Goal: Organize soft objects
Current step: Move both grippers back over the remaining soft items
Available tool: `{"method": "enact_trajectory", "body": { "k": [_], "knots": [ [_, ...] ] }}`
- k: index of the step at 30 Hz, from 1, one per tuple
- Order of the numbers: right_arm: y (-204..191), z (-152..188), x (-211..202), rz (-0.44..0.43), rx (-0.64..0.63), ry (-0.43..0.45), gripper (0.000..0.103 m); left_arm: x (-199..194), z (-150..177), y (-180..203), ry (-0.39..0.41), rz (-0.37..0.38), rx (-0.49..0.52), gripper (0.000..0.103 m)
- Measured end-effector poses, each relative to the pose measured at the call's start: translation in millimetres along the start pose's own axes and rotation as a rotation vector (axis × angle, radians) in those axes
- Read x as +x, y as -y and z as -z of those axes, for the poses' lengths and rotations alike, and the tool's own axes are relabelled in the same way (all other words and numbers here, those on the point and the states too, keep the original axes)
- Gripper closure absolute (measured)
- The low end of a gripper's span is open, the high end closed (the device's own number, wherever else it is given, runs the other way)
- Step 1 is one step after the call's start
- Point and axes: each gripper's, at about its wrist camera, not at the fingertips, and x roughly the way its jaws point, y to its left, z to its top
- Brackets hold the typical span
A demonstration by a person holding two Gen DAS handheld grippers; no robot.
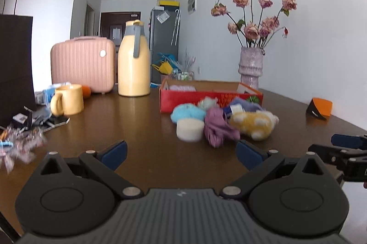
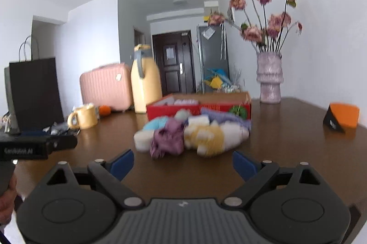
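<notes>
Pale soft items inside red box (image 1: 197,99)

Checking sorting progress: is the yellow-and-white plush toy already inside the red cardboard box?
No, the yellow-and-white plush toy lies on the brown table in front of the red cardboard box, among the other soft items.

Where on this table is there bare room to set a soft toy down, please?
Bare wood lies between the pile of soft toys and both open grippers, left and right. Another free strip runs between the red box and the orange stand. The table's left end, around the yellow mug and black bag, is crowded.
</notes>
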Motion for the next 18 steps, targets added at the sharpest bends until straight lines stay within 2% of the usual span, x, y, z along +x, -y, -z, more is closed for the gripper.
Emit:
{"method": "enact_trajectory", "body": {
  "k": [3,12,18],
  "knots": [
    [-0.9,11.4,-6.3,0.0,0.006,-0.027,0.01,-3.4,5.4,0.8,-0.008,-0.002,-0.001,0.0],
    [-8.1,6.5,-11.6,-0.011,0.004,0.0,0.01,-4.9,4.4,1.2,0.0,-0.008,-0.016,0.0],
    [-9.5,3.1,-0.9,-0.019,0.005,-0.013,0.01,20.8,-7.0,1.8,-0.041,-0.007,-0.013,0.0]
  ]
}}
